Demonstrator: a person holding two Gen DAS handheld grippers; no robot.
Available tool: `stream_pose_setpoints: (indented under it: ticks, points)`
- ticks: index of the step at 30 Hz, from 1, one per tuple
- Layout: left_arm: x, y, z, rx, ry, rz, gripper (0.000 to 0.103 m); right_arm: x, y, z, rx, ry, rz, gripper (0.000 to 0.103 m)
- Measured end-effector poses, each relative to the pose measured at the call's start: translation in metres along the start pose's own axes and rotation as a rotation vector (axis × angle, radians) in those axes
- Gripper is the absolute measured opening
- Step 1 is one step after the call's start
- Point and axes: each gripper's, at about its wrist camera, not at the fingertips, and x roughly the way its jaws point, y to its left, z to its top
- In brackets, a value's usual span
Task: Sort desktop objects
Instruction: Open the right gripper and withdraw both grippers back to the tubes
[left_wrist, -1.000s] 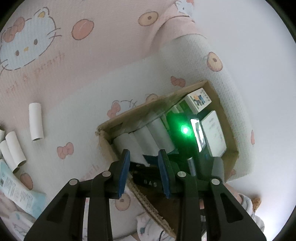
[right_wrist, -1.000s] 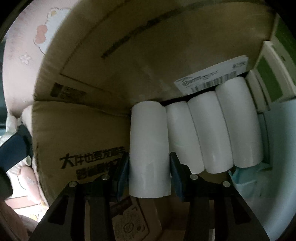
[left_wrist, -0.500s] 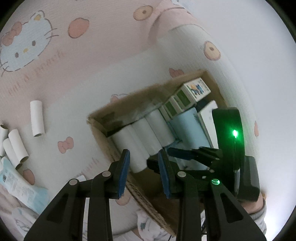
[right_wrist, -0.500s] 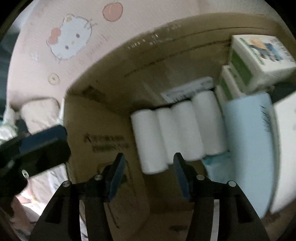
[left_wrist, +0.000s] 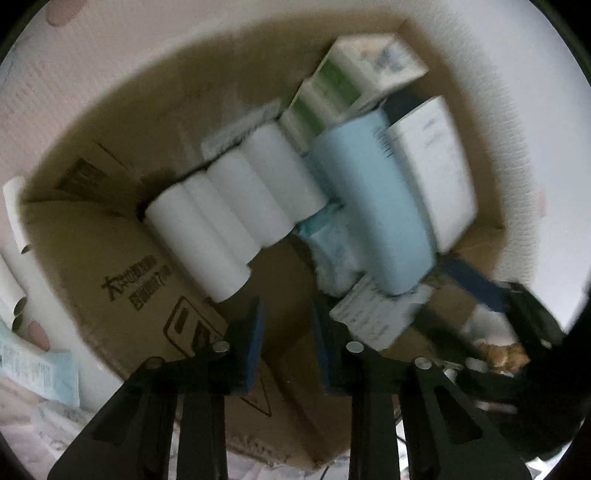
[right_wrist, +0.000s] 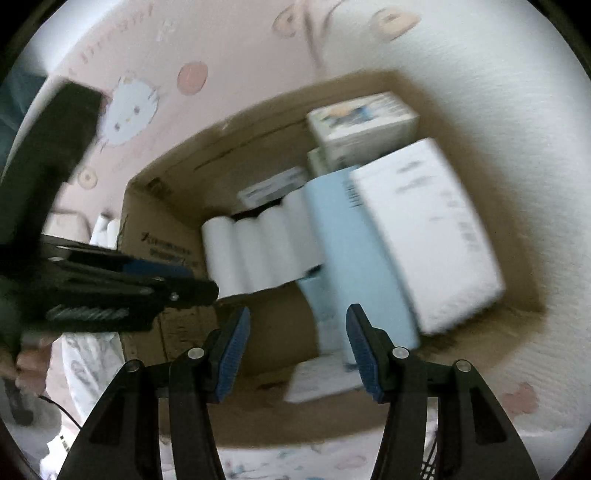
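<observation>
Filling both views, the cardboard box (left_wrist: 110, 258) sits on a pink cartoon-print bedsheet (right_wrist: 221, 33). Inside it, a white pack (right_wrist: 424, 229) lies against a pale blue pack (left_wrist: 369, 206), with four white paper rolls (left_wrist: 236, 206) in a row beside them! Over the box floor, the left gripper (left_wrist: 286, 332) points down, jaws closing on nothing. Above the box, the right gripper (right_wrist: 297, 345) has jaws spread wide, empty. More rolls (left_wrist: 14, 210) wait outside the box, left.

Both wrist views above carton (left_wrist: 122, 258) (steeply downward)
</observation>
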Motion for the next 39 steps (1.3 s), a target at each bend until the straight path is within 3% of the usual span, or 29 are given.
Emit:
stream_pose_setpoints:
  ticks: [4, 6, 11, 20, 21, 27, 36, 39]
  points:
    - [0.023, -0.007, 0.007, -0.017, 0.086, 0.085, 0.021, -0.004, 0.006, -0.006, 0.021, -0.051, -0.034, 0.039]
    - [0.038, -0.012, 0.01, -0.014, 0.138, 0.14, 0.021, 0.001, 0.005, -0.006, 0.023, -0.055, -0.056, 0.038]
    - [0.064, -0.01, 0.012, -0.066, 0.201, 0.194, 0.021, 0.0, 0.001, -0.011, 0.044, -0.051, -0.025, 0.039]
    - [0.07, -0.003, 0.011, -0.105, 0.167, 0.256, 0.021, 0.01, 0.0, -0.012, 0.05, -0.038, -0.055, 0.039]
    - [0.071, -0.002, 0.015, -0.032, 0.148, 0.282, 0.021, 0.011, 0.0, -0.011, 0.05, -0.037, -0.055, 0.039]
    - [0.071, -0.003, 0.006, -0.011, 0.166, 0.222, 0.025, 0.014, 0.004, -0.012, 0.044, -0.022, -0.051, 0.039]
    - [0.016, -0.015, -0.027, 0.121, -0.016, 0.205, 0.045, 0.012, 0.016, -0.014, 0.019, -0.029, -0.074, 0.039]
    - [-0.003, -0.02, -0.043, 0.189, -0.104, 0.264, 0.053, 0.008, 0.023, -0.014, 0.005, -0.037, -0.076, 0.039]
